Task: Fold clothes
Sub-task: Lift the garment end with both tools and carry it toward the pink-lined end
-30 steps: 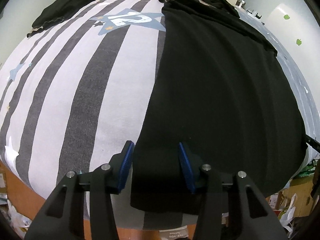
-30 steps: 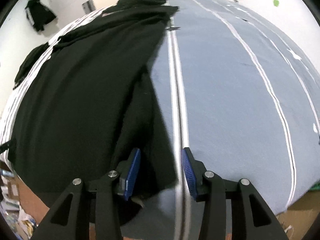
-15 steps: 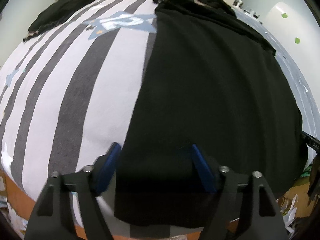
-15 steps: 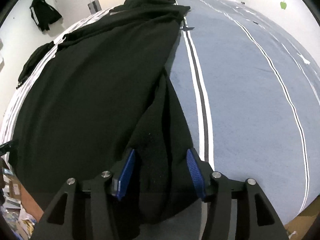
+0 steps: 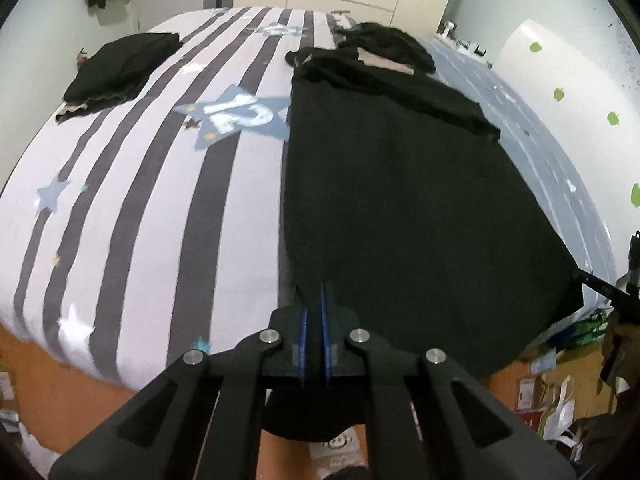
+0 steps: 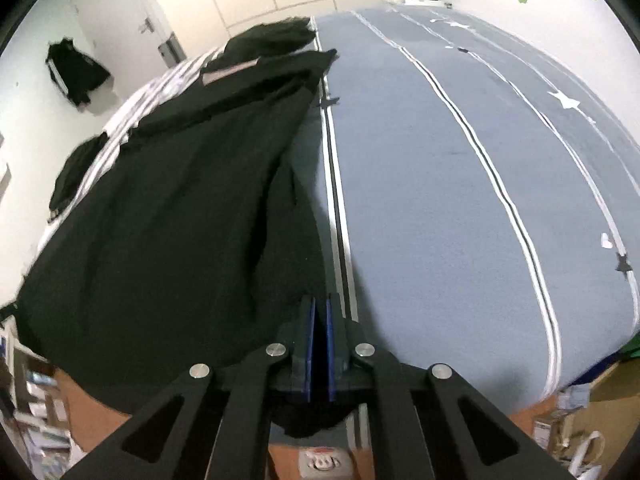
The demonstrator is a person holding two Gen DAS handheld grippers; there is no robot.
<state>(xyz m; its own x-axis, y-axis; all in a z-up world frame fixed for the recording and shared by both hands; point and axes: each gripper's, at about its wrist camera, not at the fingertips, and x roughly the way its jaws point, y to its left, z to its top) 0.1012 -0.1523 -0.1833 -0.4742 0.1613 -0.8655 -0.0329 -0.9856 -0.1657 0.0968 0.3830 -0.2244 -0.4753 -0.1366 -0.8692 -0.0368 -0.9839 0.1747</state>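
A large black garment (image 5: 400, 200) lies spread along the bed, its near hem at the bed's front edge. My left gripper (image 5: 314, 304) is shut on the hem's left corner. In the right wrist view the same garment (image 6: 168, 216) covers the left half of the bed. My right gripper (image 6: 319, 316) is shut on the hem's right corner, where the cloth bunches into a fold. The other gripper's tip (image 5: 600, 286) shows at the right edge of the left wrist view.
The bed has a grey-striped white cover (image 5: 132, 200) on the left and a blue cover (image 6: 460, 200) on the right. A folded black pile (image 5: 120, 68) lies far left, more black clothes (image 5: 384, 42) at the head. Clutter lies on the floor (image 5: 560, 380) below.
Both grippers were open over the hem's corners; both have closed on the cloth and pulled back and up from the bed's front edge.
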